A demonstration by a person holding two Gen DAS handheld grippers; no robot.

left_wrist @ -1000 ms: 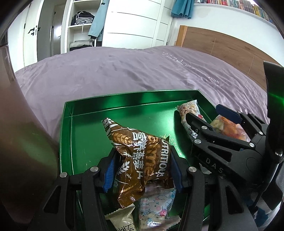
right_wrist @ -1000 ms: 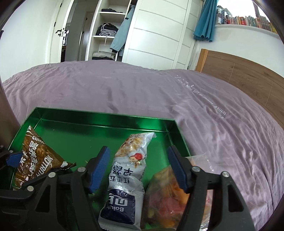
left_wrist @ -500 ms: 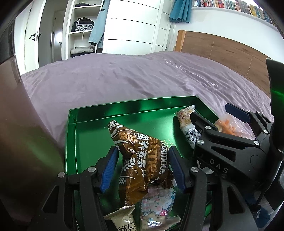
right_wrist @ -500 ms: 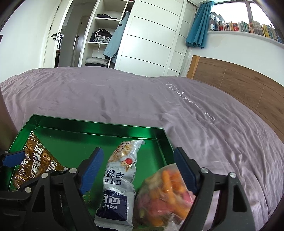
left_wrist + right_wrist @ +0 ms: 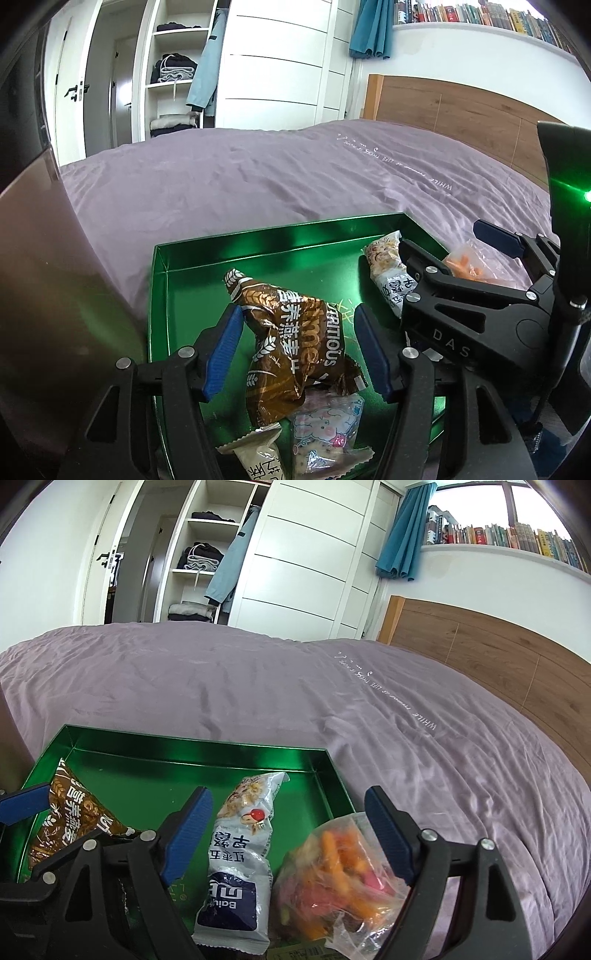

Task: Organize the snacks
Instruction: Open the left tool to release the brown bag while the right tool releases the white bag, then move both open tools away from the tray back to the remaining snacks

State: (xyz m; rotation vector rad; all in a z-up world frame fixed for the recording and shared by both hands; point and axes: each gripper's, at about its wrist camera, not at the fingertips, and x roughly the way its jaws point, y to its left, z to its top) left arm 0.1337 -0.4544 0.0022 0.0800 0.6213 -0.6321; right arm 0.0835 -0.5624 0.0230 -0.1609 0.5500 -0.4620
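Observation:
A green tray (image 5: 258, 240) (image 5: 207, 747) lies on the purple bed. In it lie a brown oatmeal packet (image 5: 295, 347) (image 5: 74, 823), a white and blue packet (image 5: 388, 273) (image 5: 240, 860), a pink rabbit-print packet (image 5: 328, 432) and a beige packet (image 5: 258, 454). A clear bag of orange and red snacks (image 5: 340, 875) (image 5: 469, 262) rests over the tray's right rim. My left gripper (image 5: 295, 350) is open, its pads apart from the brown packet between them. My right gripper (image 5: 288, 830) is open above the white packet and the clear bag.
The purple bedspread (image 5: 295, 686) stretches ahead and to the right. A wooden headboard (image 5: 480, 646) stands at the right. A white wardrobe (image 5: 295, 554) with open shelves and a bookshelf (image 5: 517, 539) lie behind. A dark panel (image 5: 44, 295) rises at the left.
My left gripper has opened off the brown packet, which now lies in the tray. My right gripper has opened wider. Both have drawn back and up a little.

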